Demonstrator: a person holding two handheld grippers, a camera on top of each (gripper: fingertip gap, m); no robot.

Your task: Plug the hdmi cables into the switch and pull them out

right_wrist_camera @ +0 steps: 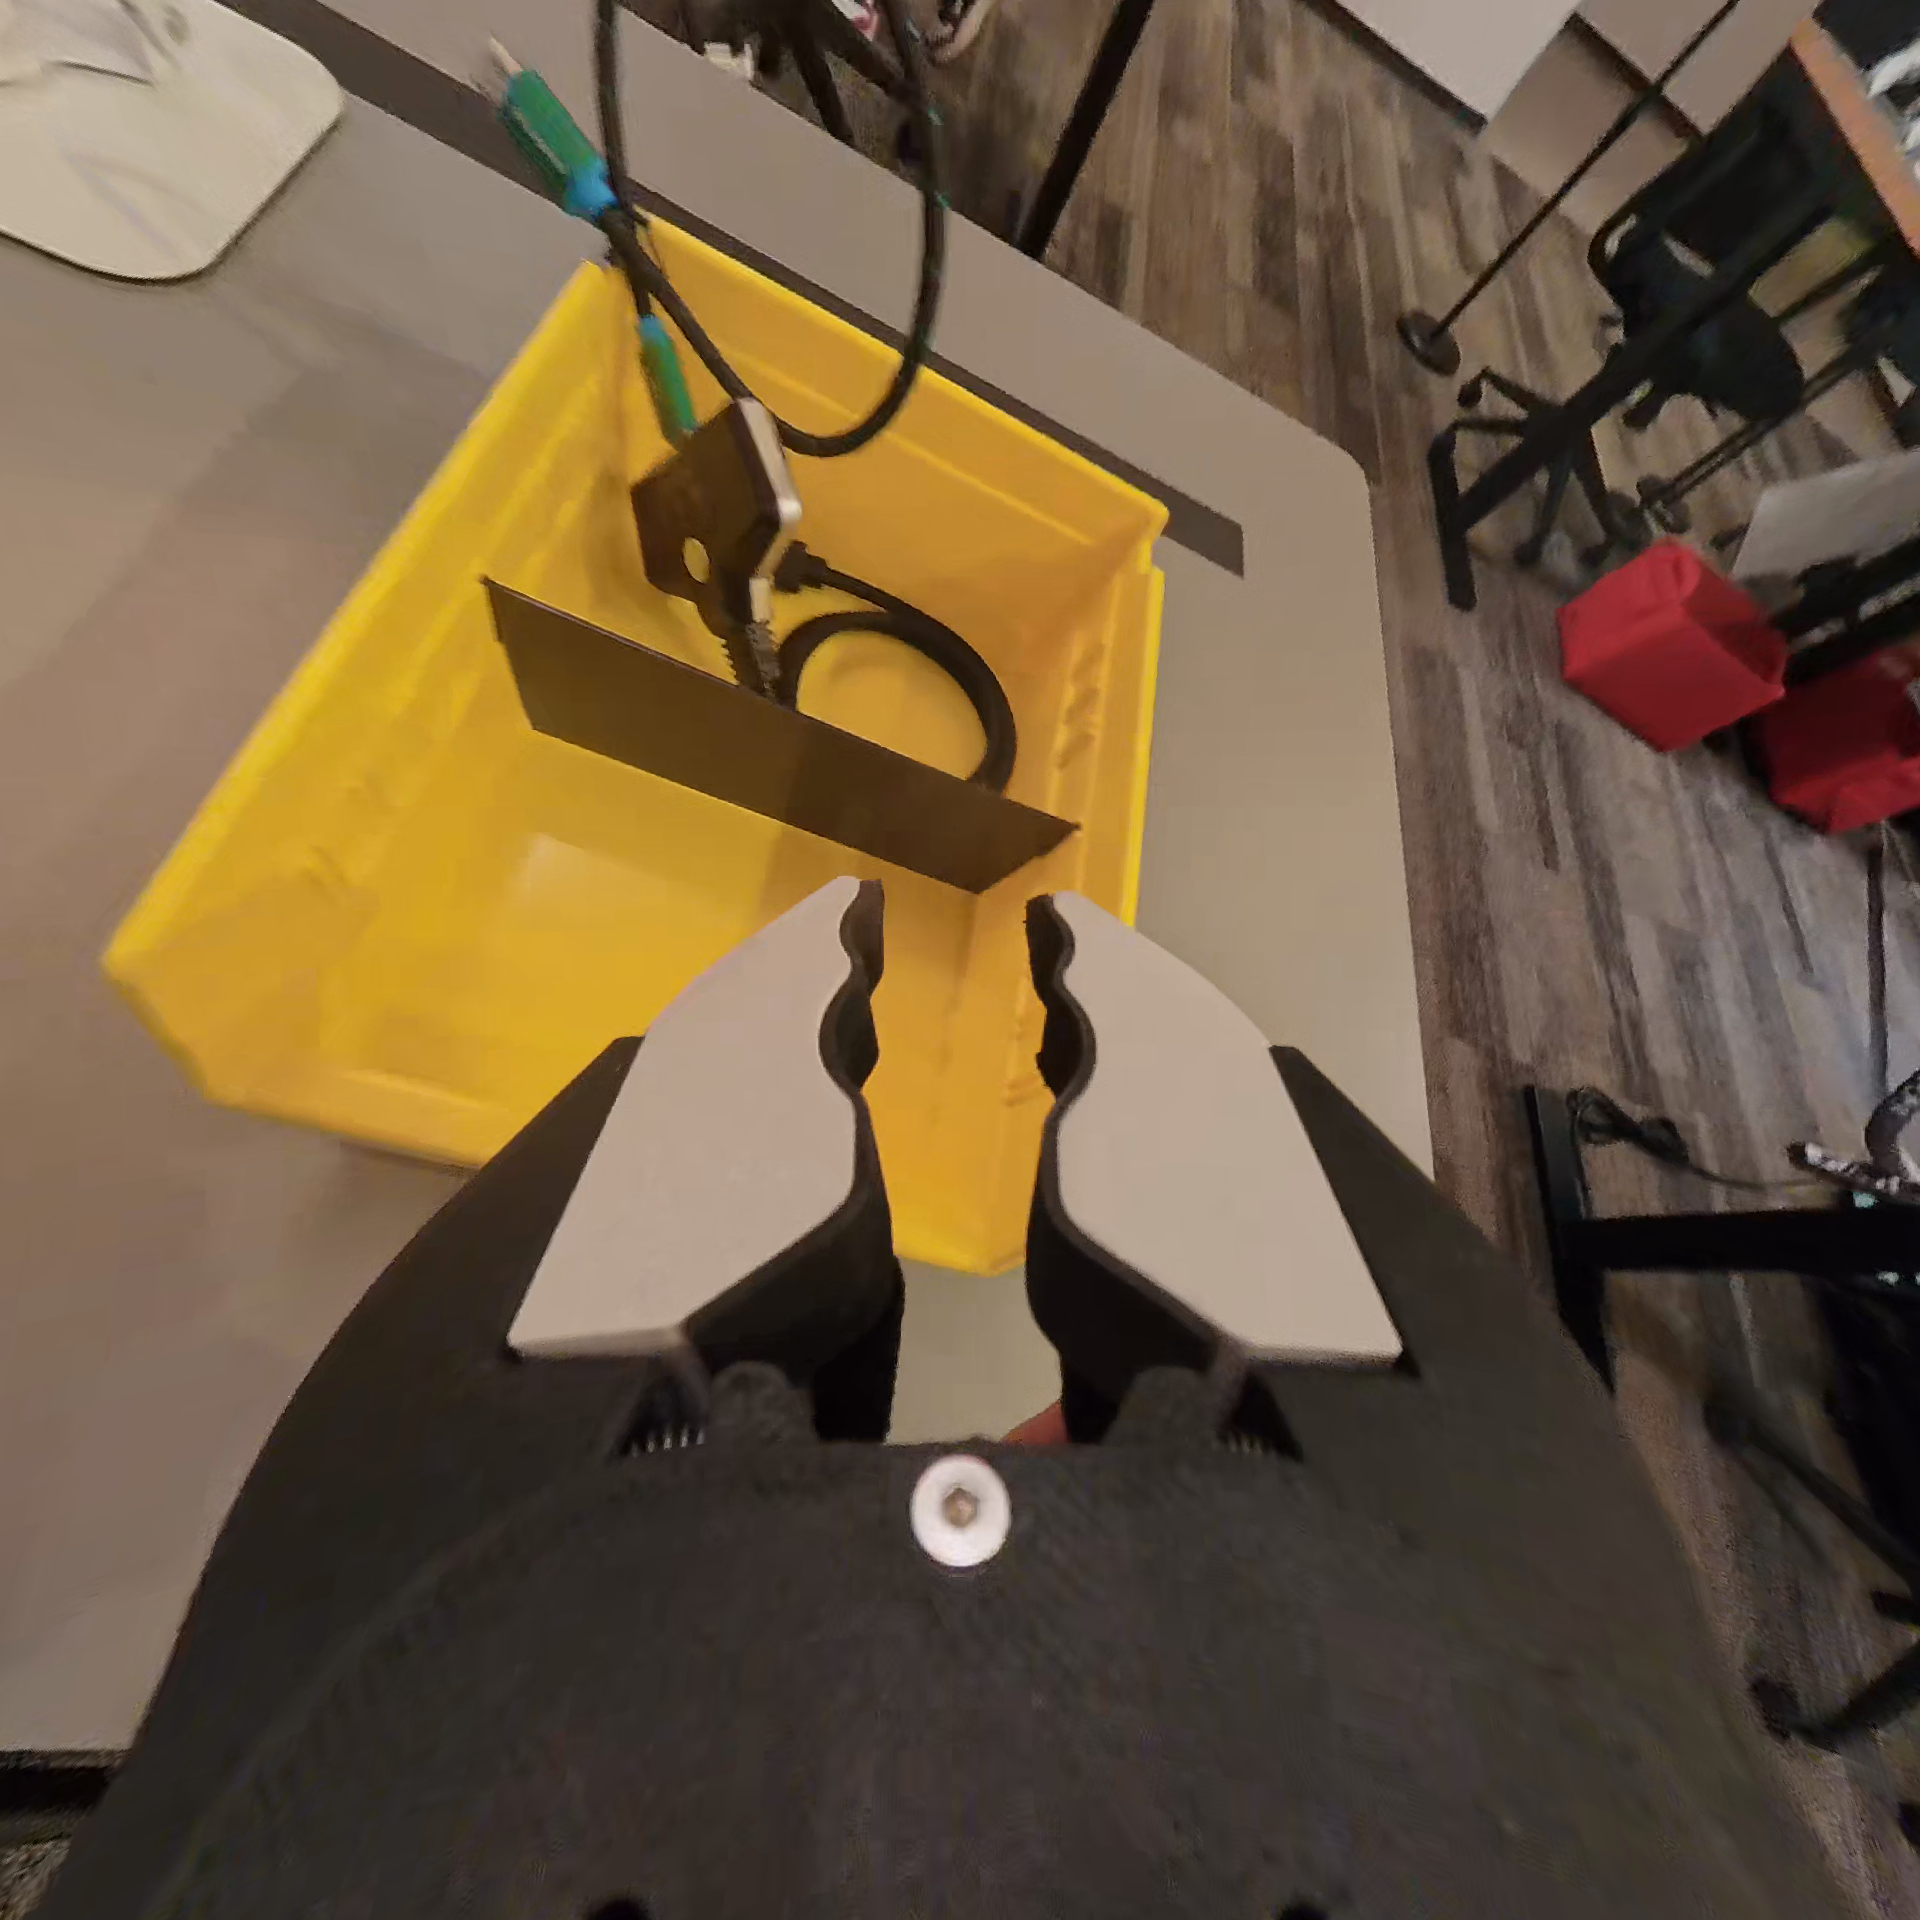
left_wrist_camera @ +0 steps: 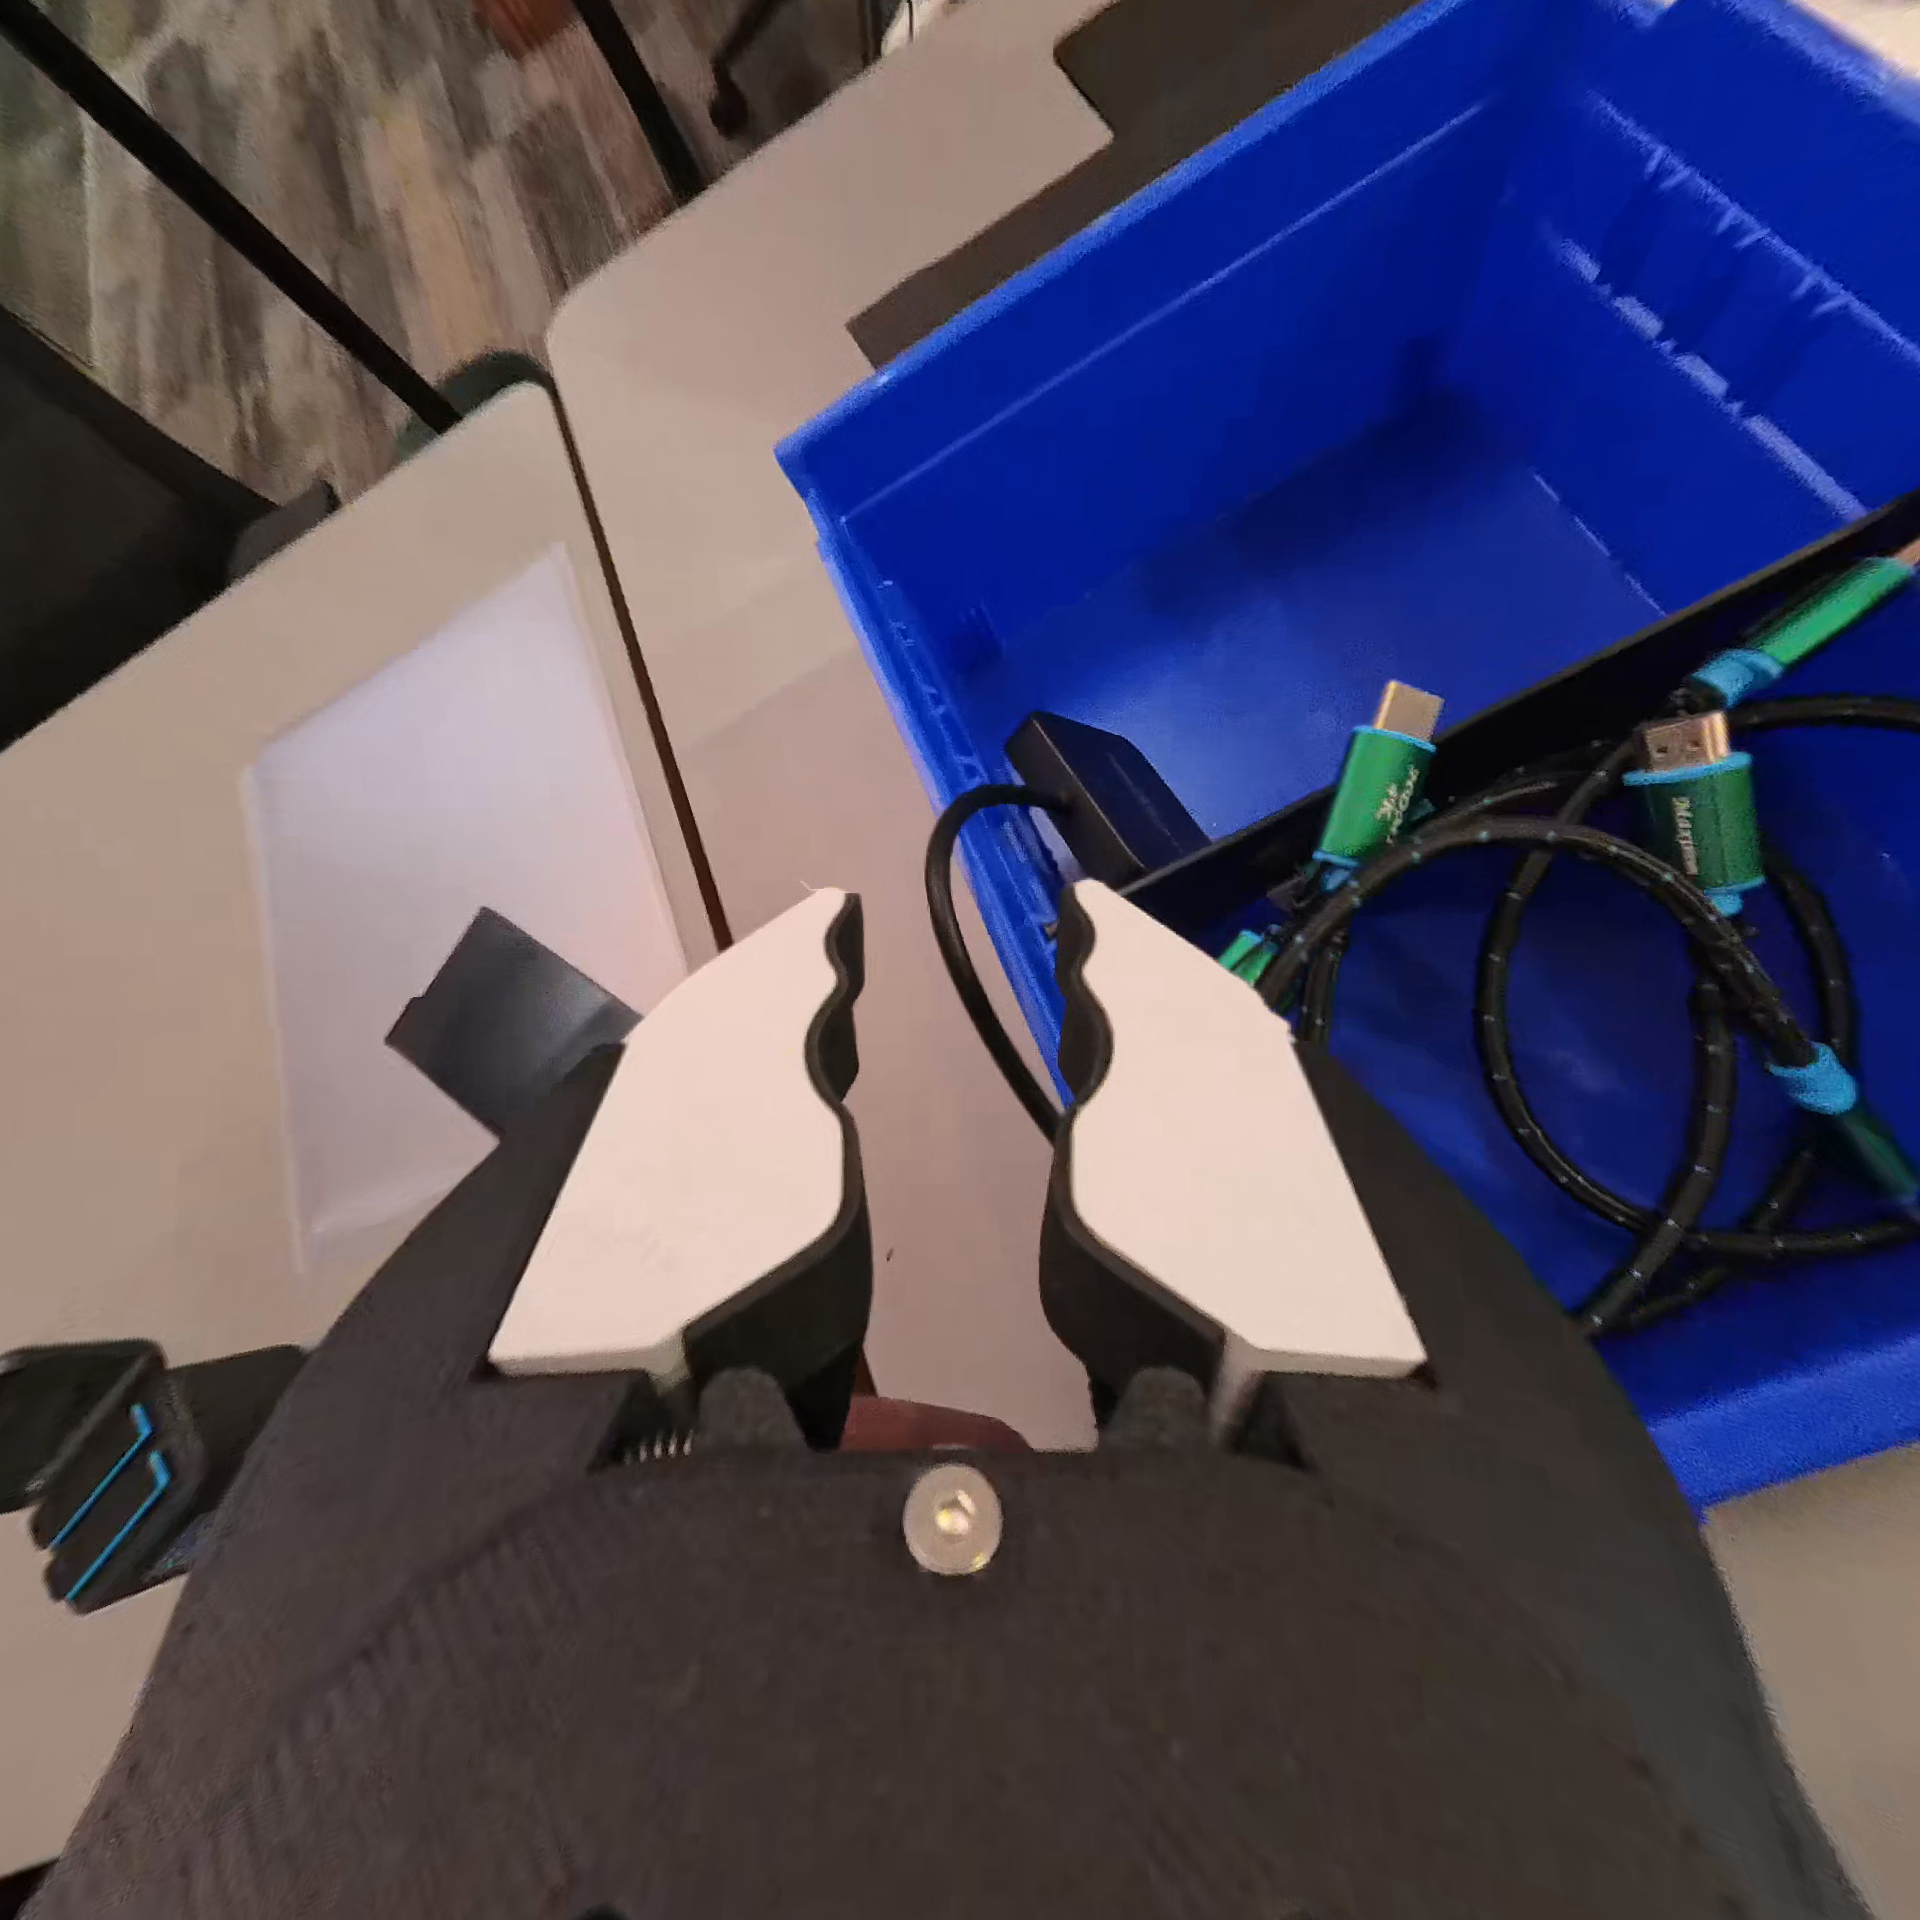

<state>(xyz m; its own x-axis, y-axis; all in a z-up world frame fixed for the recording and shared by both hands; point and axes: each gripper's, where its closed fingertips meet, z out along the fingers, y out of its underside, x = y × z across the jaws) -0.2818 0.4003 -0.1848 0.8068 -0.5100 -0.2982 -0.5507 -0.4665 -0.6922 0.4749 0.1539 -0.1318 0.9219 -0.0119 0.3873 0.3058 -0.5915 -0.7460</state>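
Presently catalogued:
Left claw [left_wrist_camera: 961, 914]: spread, empty, held over desk [left_wrist_camera: 748, 582] beside blue bin [left_wrist_camera: 1299, 436].
Right claw [right_wrist_camera: 951, 894]: spread, empty, above yellow bin [right_wrist_camera: 343, 935].
HDMI cables [left_wrist_camera: 1621, 997]: coiled in blue bin.
Switch [right_wrist_camera: 717, 499]: in yellow bin, behind black divider [right_wrist_camera: 769, 738].

Pale grey tabletops [left_wrist_camera: 727, 436] butted edge to edge across the left of the left wrist view, carrying a blue bin [left_wrist_camera: 1299, 499] at right and a white sheet [left_wrist_camera: 447, 852] at left. In the right wrist view, grey table [right_wrist_camera: 260, 499] bearing a yellow bin [right_wrist_camera: 416, 935] at centre, white pad [right_wrist_camera: 135, 135] upper left.
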